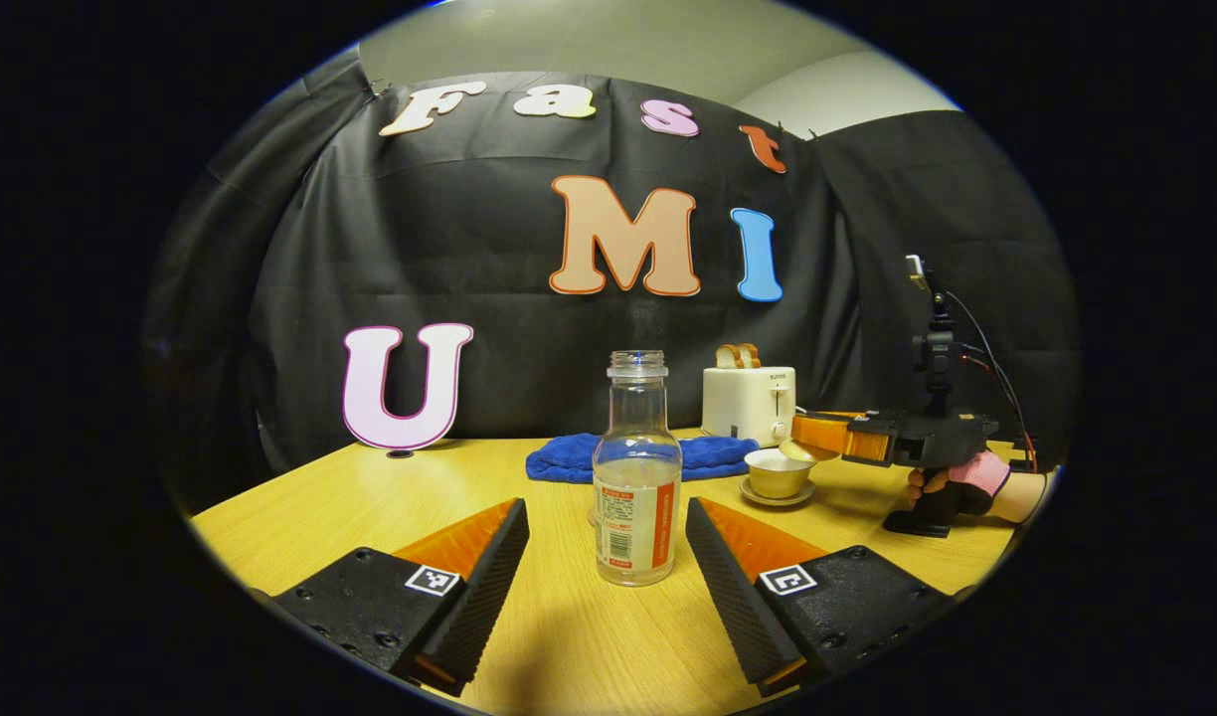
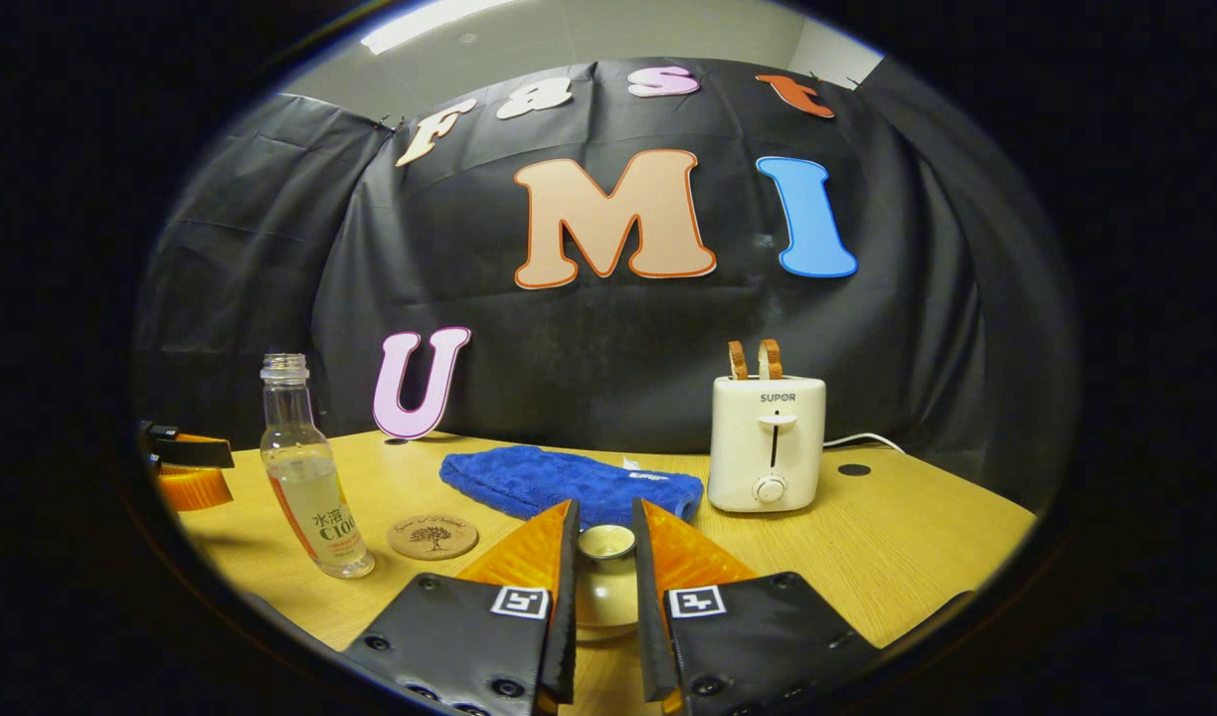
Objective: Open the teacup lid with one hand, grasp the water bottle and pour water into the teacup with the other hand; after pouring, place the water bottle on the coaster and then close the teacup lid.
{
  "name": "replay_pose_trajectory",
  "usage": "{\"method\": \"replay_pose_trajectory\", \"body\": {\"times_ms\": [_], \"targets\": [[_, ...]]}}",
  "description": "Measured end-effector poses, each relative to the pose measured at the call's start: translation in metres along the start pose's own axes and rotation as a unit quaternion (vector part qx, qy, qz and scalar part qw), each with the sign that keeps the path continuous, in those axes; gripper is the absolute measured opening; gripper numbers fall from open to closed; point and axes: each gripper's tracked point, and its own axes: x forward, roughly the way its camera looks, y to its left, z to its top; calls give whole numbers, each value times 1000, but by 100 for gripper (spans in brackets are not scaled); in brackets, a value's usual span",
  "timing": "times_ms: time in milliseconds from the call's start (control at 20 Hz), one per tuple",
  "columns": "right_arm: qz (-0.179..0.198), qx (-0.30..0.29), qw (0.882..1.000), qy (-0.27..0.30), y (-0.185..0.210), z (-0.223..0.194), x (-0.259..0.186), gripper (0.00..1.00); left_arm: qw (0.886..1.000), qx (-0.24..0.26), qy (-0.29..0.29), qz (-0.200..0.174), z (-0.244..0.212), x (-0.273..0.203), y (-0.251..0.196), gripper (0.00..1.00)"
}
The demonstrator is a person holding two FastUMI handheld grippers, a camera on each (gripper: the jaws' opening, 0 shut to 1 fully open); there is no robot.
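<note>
The clear water bottle (image 1: 636,467), uncapped and partly full, stands upright on the table between the fingers of my left gripper (image 1: 606,509), which is open and not touching it. In the right gripper view the bottle (image 2: 305,477) stands at the left beside a round wooden coaster (image 2: 432,537). My right gripper (image 2: 606,512) is shut on the knob of the cream teacup lid (image 2: 605,587). From the left gripper view the right gripper (image 1: 807,438) holds the lid (image 1: 800,450) tilted just above the open teacup (image 1: 776,471) on its saucer.
A blue towel (image 2: 569,482) lies behind the cup and a white toaster (image 2: 768,443) with bread slices stands to its right, cord trailing behind. A hand (image 1: 952,487) holds the right gripper. The left gripper's fingers (image 2: 186,467) show at the far left.
</note>
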Motion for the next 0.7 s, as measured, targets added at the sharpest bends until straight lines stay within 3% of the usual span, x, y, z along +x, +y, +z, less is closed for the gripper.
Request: {"method": "replay_pose_trajectory", "body": {"times_ms": [700], "targets": [[-37,-1,999,-8,-20,5,-84,29,999,1,16,-36,-7,48,-18,93]]}}
